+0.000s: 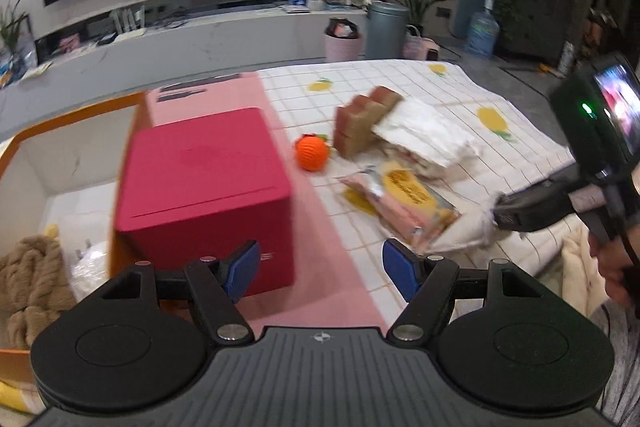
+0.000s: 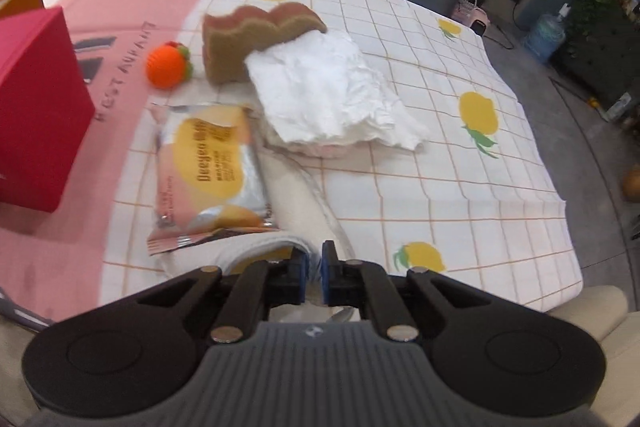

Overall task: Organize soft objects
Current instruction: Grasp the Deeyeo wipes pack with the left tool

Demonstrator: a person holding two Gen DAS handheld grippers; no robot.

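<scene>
Your right gripper [image 2: 314, 273] was closest to you, and its blue pads [image 2: 329, 267] were pinched on the near edge of a white cloth [image 2: 296, 195]. That cloth lay rolled on the checked sheet [image 2: 460, 195], and one end of a snack bag [image 2: 208, 171] rested on it. Your left gripper [image 1: 316, 265] had its jaws wide apart with nothing between them, and it hung above the pink part of the sheet, beside a red box [image 1: 204, 187].

Left of the red box stood an orange box [image 1: 24, 163], open on top, with a brown knit cloth [image 1: 32, 275] already inside.

A bit farther out, just behind the snack bag, lay a stack of white tissues [image 2: 332, 95]. Its far end leaned up on a brown sponge [image 2: 248, 39]. An orange knit ball [image 2: 166, 67] sat just left of the sponge, between the sponge and the red box.

At the far side of the room you could see a pink bin [image 1: 343, 43] and a grey bin [image 1: 386, 31] on the floor.
</scene>
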